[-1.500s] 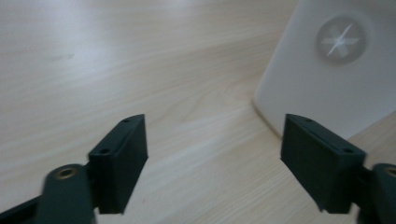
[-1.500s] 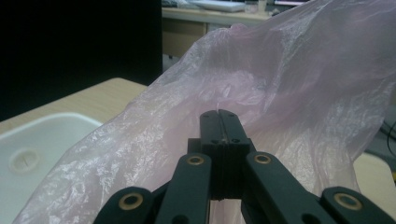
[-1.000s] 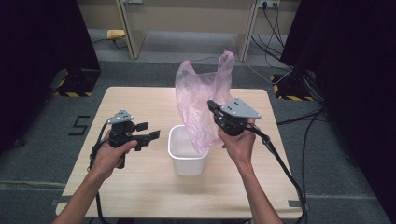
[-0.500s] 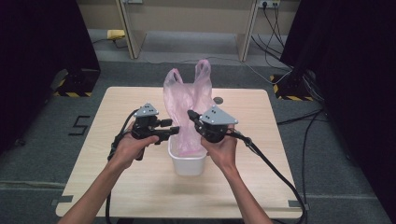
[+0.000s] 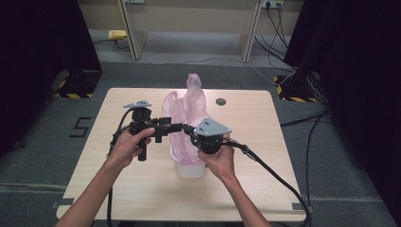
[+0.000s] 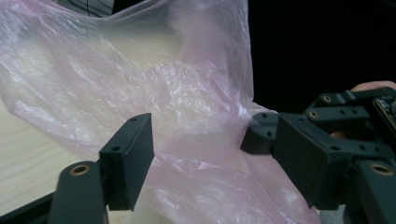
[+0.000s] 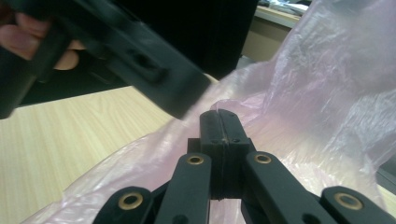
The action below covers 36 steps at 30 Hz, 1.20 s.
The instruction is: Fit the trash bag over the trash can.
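Step in hand, as judged: lining the small white plastic bin [image 5: 190, 168] with the thin translucent pink plastic bag [image 5: 184, 113]. The bag stands over the bin near the middle of the pale wooden desk [image 5: 265, 189], its lower part draped over the bin mouth and its handles rising well above.

Right gripper [image 5: 185, 128]: fingers [image 7: 219, 128] pressed flat together, no gap showing in its own view. Pink film lies all round the tips; they look clamped on a fold of the bag's edge, though the pinched film itself is hard to make out between the pads.

Left gripper [image 5: 176, 126]: fingers [image 6: 128, 158] apart, having just opened wider. Bag film lies between and beyond them in its own view, but the pads do not press on it. It sits just beside the right gripper, tip to tip at the bag's near edge, above the bin's rim.

Judgement: the bag is only partly seated; the mouth is not yet spread around the rim. The next move calls for the left fingers to close on a single layer of film close to the right gripper's pinch, then for the two to part so the opening widens and can be pulled down over the bin's sides.

Risk: the film is slippery and light, so it may slide from the pads; the bin may shift when tugged.
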Available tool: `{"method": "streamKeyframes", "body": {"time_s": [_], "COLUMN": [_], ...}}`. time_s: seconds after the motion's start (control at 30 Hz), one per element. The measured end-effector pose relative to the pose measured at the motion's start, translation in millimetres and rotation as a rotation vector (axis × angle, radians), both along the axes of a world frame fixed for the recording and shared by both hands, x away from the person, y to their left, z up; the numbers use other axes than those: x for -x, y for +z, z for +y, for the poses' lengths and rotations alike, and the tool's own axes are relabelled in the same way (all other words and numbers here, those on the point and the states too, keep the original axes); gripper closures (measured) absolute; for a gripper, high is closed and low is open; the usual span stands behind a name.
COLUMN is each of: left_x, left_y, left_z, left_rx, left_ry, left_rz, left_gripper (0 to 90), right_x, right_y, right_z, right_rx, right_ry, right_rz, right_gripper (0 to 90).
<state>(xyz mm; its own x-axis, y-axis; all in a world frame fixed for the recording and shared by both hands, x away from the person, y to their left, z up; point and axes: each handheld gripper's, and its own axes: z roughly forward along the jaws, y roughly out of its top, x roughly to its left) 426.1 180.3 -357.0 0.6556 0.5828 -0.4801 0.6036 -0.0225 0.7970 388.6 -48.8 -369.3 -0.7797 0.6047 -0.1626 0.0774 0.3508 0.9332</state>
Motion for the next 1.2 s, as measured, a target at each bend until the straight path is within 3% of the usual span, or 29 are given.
{"method": "streamKeyframes", "body": {"time_s": [0.03,0.13,0.2,0.4,0.43,0.5,0.6,0.7,0.83,0.93,1.03,1.1,1.2], "left_x": [-1.1,-2.7,-5.1,-4.9,-5.0,-5.2,-4.9,-7.1,-6.6,-4.4,-1.7,-1.0,-3.2], "left_y": [-0.7,-1.8,-2.9,-4.0,-3.4,-1.9,2.0,8.3,20.5,32.3,39.4,40.5,42.4], "left_z": [-1.5,-6.5,-9.0,-13.6,-13.4,-12.2,-9.0,-6.4,-8.2,-11.0,-16.6,-20.0,-24.8], "left_rx": [0.019,0.041,0.060,0.025,0.024,0.019,0.019,0.041,0.057,0.060,0.072,0.080,0.088], "left_ry": [-0.008,-0.005,-0.020,-0.017,-0.017,-0.007,0.017,0.043,0.052,0.069,0.056,0.042,0.032], "left_rz": [0.007,-0.025,-0.025,-0.104,-0.118,-0.141,-0.182,-0.219,-0.278,-0.335,-0.385,-0.392,-0.395], "left_gripper": [27.7,39.9,48.3,85.5,89.4,90.0,90.0,90.0,90.0,90.0,90.0,90.0,90.0], "right_x": [0.4,0.6,1.2,1.1,0.6,0.0,0.3,4.4,14.7,22.3,24.5,20.3,11.9], "right_y": [-1.1,-4.7,-6.3,-9.1,-8.9,-7.8,-2.2,7.2,20.3,20.8,15.8,9.4,1.8], "right_z": [0.5,1.3,2.8,2.4,1.1,-4.1,-18.3,-36.7,-49.6,-43.7,-34.7,-28.4,-24.2], "right_rx": [0.008,0.013,0.022,0.038,0.026,-0.014,-0.029,-0.028,0.008,0.021,0.041,0.108,0.141], "right_ry": [0.003,0.024,0.041,0.050,0.046,0.020,-0.022,-0.072,-0.073,-0.036,-0.040,-0.069,-0.085], "right_rz": [0.001,0.013,0.015,0.025,0.032,0.070,0.108,0.147,0.130,0.125,0.113,0.094,0.106], "right_gripper": [90.0,90.0,90.0,90.0,86.3,72.0,50.6,39.0,37.7,40.2,41.8,43.3,50.0]}}
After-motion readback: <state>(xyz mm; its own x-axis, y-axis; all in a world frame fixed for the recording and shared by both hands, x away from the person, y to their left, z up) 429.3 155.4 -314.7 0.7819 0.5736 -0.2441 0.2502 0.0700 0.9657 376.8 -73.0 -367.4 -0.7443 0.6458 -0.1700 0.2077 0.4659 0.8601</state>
